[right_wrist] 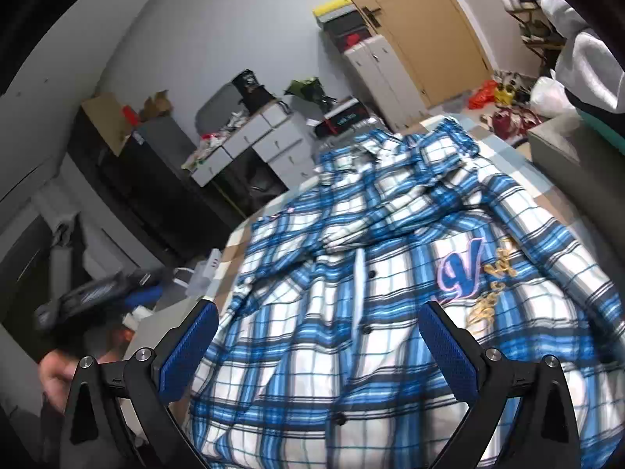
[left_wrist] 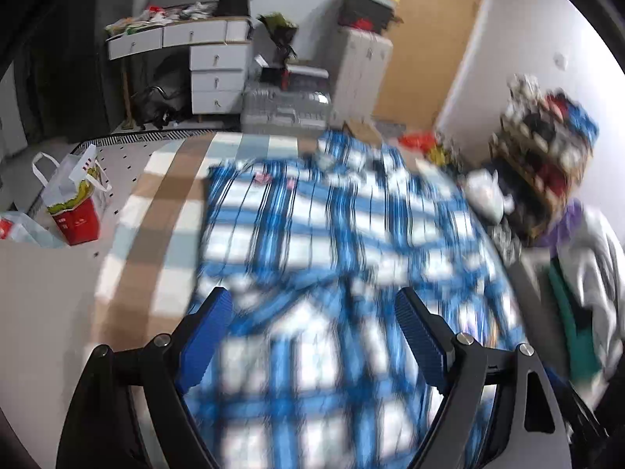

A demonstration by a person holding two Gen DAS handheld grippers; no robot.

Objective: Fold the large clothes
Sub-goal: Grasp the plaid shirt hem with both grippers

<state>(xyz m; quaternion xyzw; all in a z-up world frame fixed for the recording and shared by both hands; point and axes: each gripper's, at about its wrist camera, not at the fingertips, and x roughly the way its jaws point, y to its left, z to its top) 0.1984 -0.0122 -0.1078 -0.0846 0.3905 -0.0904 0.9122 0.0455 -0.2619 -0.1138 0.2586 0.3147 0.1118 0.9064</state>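
In the left wrist view, the left gripper (left_wrist: 312, 305) hangs with its jaws spread wide and nothing between the blue pads (left_wrist: 207, 336); the plaid shirt (left_wrist: 332, 234) lies below and ahead of them, spread over a checked mat (left_wrist: 164, 179) on the floor. The picture is smeared, so the folds near the jaws cannot be read, but the shirt's far edge and a small pink label show sharper toward the drawers (left_wrist: 218, 74). A red bag (left_wrist: 78, 215) stands off the mat to the left, well apart from the cloth. In the right wrist view, the right gripper (right_wrist: 318, 332) is likewise released, its pads empty above the shirt's button placket (right_wrist: 361, 273), with the embroidered chest patch (right_wrist: 465, 269) just to the right. The left gripper shows blurred at the left edge, off the cloth, with a hand below it. One sleeve (right_wrist: 390, 215) already lies folded across the body; the rest is rumpled, so the fold looks early. To do the next grasp well, each gripper should likely come down on a single clean edge, at a hem or shoulder, pinching one layer rather than a bunch, and the two should lift together so the plaid lines stay square. Grabbing mid-panel would probably drag the laid sleeve out of place.
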